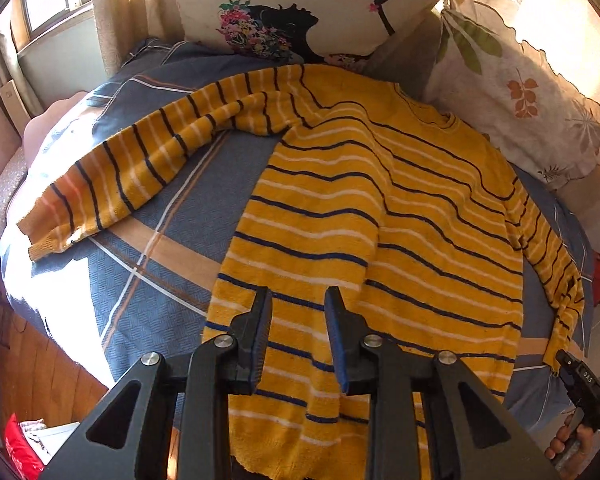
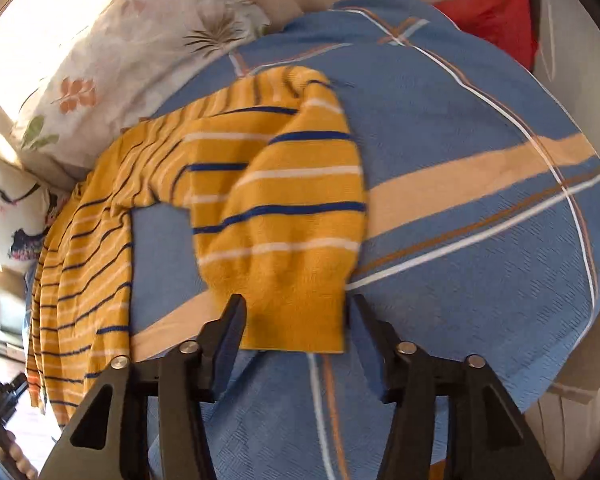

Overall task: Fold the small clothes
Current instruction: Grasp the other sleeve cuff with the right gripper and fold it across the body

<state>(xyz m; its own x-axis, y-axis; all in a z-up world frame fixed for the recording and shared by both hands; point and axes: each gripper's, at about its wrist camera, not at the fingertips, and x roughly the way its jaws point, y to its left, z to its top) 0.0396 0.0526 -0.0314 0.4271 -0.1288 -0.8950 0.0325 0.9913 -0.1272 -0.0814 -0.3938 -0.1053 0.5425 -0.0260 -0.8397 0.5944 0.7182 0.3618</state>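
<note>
A yellow sweater (image 1: 364,216) with dark blue and white stripes lies spread on the blue plaid bedcover (image 1: 148,280). Its left sleeve (image 1: 132,168) stretches out to the left. My left gripper (image 1: 298,300) is open above the sweater's bottom hem, jaws apart with nothing between them. In the right wrist view the right sleeve (image 2: 292,216) lies toward me, its cuff (image 2: 296,324) between the fingers of my open right gripper (image 2: 296,312). The right gripper also shows at the lower right of the left wrist view (image 1: 580,384), beside the sleeve end.
A printed pillow (image 1: 300,8) and a floral pillow (image 1: 520,96) lean at the head of the bed. A red item (image 2: 492,4) lies past the bed's far edge. Wooden floor (image 1: 40,368) lies left of the bed. The bedcover (image 2: 480,152) stretches right of the sleeve.
</note>
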